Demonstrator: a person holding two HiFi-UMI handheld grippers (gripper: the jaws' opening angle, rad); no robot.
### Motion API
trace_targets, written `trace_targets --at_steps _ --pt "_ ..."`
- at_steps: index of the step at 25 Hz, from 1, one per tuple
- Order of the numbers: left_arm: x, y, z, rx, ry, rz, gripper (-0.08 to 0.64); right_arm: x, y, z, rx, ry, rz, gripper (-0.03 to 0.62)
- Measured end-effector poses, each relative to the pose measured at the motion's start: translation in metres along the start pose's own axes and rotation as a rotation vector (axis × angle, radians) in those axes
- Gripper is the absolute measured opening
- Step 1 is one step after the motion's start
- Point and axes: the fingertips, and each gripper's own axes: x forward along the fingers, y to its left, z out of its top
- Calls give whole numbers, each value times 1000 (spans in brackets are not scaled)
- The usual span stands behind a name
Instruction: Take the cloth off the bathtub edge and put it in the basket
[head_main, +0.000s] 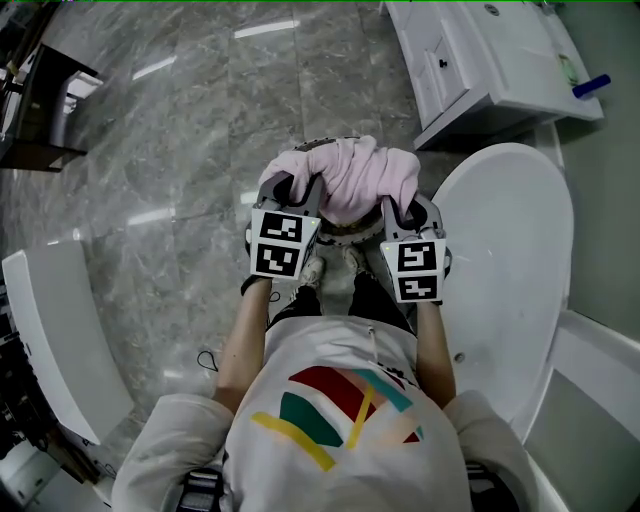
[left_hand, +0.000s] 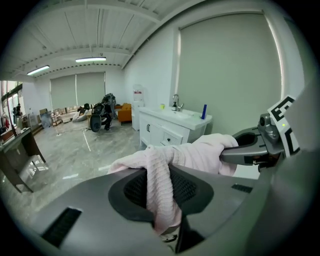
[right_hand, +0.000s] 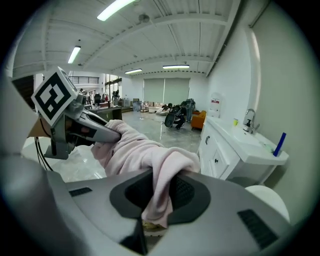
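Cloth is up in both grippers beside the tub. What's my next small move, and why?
Probably keep both grips shut and turn to find the basket: none shows in any view. The pink cloth is clamped by the left gripper and right gripper, bunched between them over the floor, clear of the bathtub. Opening now would likely drop it there.

Bright ceiling strip lights, floor glare, fisheye edges
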Motion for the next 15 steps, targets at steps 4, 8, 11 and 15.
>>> trace_targets --at_steps 4,8,11,15 --pt "15 2 -30 -25 78 -13 97 17 8 -29 64 56 8 64" --pt "32 1 -62 -62 162 -20 97 36 12 -62 139 128 29 64" --pt "44 0 -80 -101 218 -27 97 46 14 -80 149 177 41 64" --pt "52 -4 -90 -110 254 -26 97 54 13 -93 185 215 55 64"
